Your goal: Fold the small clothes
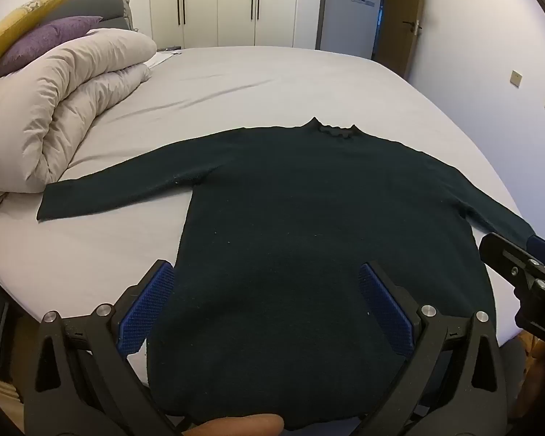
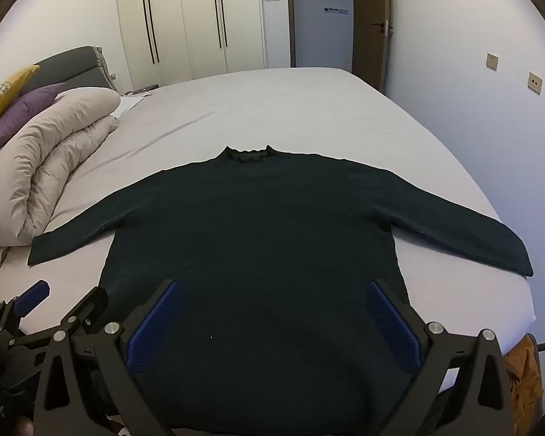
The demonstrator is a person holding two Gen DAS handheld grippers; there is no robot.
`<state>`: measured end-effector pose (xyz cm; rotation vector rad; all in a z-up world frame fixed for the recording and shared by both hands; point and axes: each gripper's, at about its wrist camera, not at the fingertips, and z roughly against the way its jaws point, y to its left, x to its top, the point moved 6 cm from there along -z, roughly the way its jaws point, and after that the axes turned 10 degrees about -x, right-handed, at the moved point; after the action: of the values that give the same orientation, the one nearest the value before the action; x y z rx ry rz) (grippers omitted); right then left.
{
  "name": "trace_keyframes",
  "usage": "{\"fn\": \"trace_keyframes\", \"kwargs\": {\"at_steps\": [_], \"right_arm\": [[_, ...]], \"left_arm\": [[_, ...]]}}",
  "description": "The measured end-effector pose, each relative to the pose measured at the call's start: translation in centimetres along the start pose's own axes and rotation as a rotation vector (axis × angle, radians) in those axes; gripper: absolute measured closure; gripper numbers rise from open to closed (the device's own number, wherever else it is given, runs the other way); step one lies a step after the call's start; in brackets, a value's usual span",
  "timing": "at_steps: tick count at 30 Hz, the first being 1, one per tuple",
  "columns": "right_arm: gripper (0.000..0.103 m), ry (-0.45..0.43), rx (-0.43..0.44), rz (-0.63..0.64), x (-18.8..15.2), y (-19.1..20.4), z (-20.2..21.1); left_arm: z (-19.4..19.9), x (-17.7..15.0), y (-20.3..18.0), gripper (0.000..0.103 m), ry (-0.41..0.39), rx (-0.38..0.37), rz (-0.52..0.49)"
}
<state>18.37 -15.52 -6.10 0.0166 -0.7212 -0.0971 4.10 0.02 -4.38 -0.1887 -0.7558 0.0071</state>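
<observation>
Dark sweater (image 1: 309, 218) laid flat on the bed (image 1: 272, 80), both sleeves spread, collar pointing away from us.

We hold the left gripper (image 1: 265, 309) and the right gripper (image 2: 272, 327) over the sweater's hem, each with its jaws spread wide and gripping nothing; the blue pads (image 1: 149, 309) flank the fabric without pinching it. A rolled beige duvet (image 1: 72, 101) lies near the left sleeve end, with a purple pillow (image 1: 43, 40) and a yellow pillow (image 1: 21, 18) on it.

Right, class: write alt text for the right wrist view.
A dark sweater lies flat on a grey bed, sleeves spread, collar farthest away. The open right gripper hovers over its hem, with a folded duvet at left.
</observation>
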Motion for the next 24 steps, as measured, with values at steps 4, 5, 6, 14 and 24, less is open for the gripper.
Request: {"fn": "trace_keyframes", "kwargs": {"at_steps": [4,5,6,14,24], "right_arm": [[0.0,-0.001,0.001,0.001,0.4,0.0,0.2],[0.0,-0.001,0.001,0.0,0.4,0.0,0.2],[0.0,-0.001,0.001,0.0,0.5,0.0,0.3],[0.0,0.008,-0.006,0.008,0.1,-0.8,0.1],[0.0,0.015,-0.026,0.027,-1.1,-0.1,-1.0]], "left_arm": [[0.0,0.0,0.0,0.0,-0.002,0.003,-0.002],[0.0,0.0,0.0,0.0,-0.002,0.003,-0.002],[0.0,0.0,0.0,0.0,-0.001,0.004,-0.003],[-0.2,-0.1,-0.1,0.0,0.001,0.004,0.001],[-0.4,-0.3,0.6,0.0,0.001,0.002,0.007]]}}
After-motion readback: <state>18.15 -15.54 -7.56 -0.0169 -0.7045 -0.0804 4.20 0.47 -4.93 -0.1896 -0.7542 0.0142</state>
